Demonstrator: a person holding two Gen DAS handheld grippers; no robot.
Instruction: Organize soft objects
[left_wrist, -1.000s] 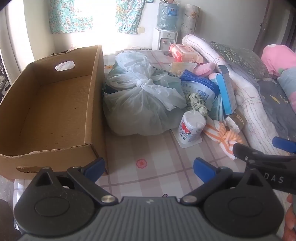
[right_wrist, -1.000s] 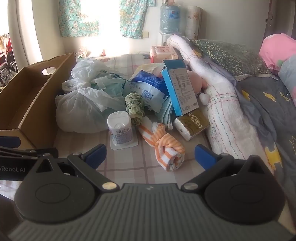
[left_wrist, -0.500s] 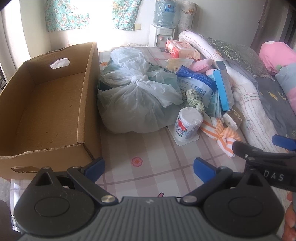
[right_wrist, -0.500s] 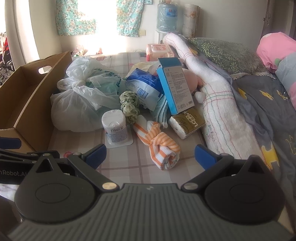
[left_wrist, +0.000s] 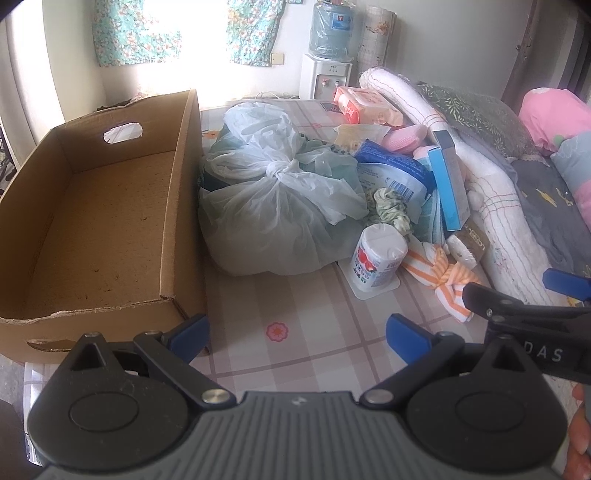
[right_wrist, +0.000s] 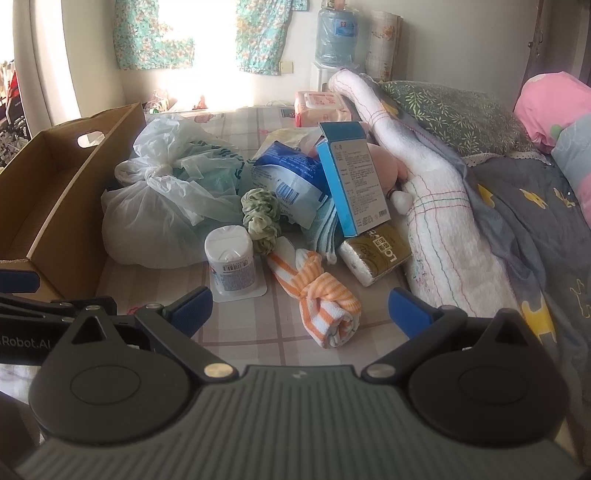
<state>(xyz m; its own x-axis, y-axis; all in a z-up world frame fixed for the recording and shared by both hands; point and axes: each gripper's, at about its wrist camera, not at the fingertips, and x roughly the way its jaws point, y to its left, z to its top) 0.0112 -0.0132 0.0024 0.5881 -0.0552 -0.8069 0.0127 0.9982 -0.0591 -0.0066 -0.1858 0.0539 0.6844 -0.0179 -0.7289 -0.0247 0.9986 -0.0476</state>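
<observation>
Both fingers (right_wrist: 410, 314) spread wide — orange-striped cloth (right_wrist: 325, 306) lies between, untouched.

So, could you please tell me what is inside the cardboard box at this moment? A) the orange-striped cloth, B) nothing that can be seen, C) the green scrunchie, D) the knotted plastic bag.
B: the cardboard box shows only its bare brown floor, while the orange-striped cloth, the knotted plastic bag and the green scrunchie all lie outside it on the checked surface.
</observation>
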